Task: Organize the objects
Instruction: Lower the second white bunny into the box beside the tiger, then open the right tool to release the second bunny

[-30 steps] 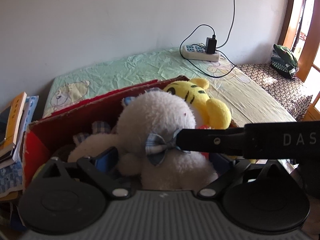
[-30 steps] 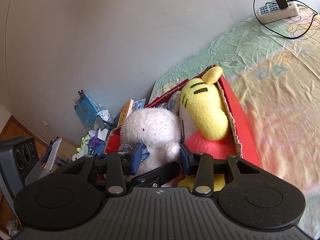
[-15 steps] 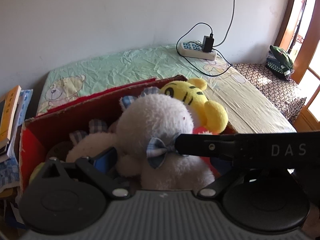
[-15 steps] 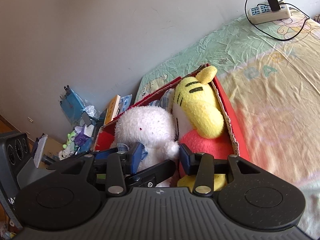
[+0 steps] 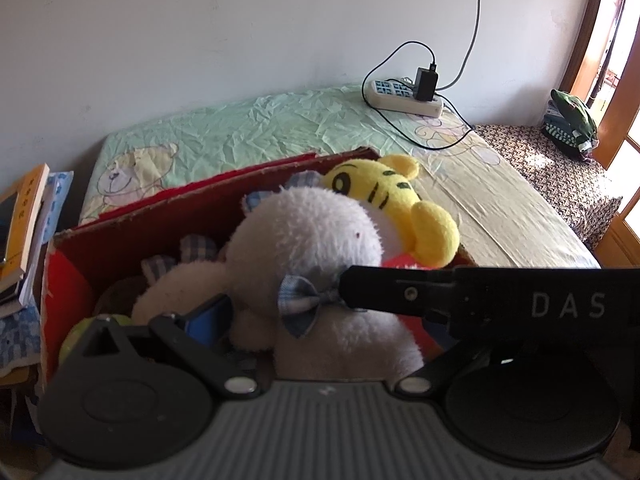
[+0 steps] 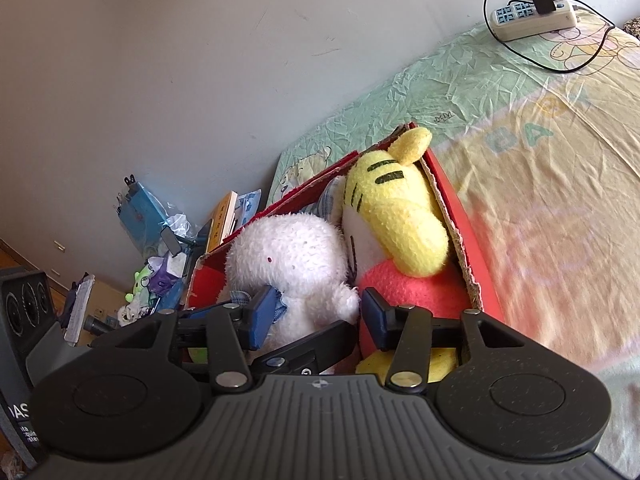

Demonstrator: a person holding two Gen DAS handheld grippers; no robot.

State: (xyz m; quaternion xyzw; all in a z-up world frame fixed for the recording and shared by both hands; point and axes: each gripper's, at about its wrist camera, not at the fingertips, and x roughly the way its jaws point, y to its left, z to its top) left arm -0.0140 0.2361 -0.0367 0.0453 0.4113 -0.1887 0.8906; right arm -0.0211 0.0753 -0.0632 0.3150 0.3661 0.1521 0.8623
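Note:
A red cardboard box sits on the bed and holds soft toys. A fluffy white toy with a checked bow lies beside a yellow striped tiger toy in red. My right gripper is shut on the white toy's lower body and paw. It crosses the left wrist view as a black bar. My left gripper stands wide around the white toy's body. Only its left blue pad shows, so its hold is unclear.
A bed sheet with cartoon print spreads behind the box. A power strip with charger and cables lies at the wall. Books and clutter stand left of the box. A patterned stool is at right.
Both grippers and the box of toys have shifted slightly; the views have tilted a little. The right gripper keeps its hold on the white toy.

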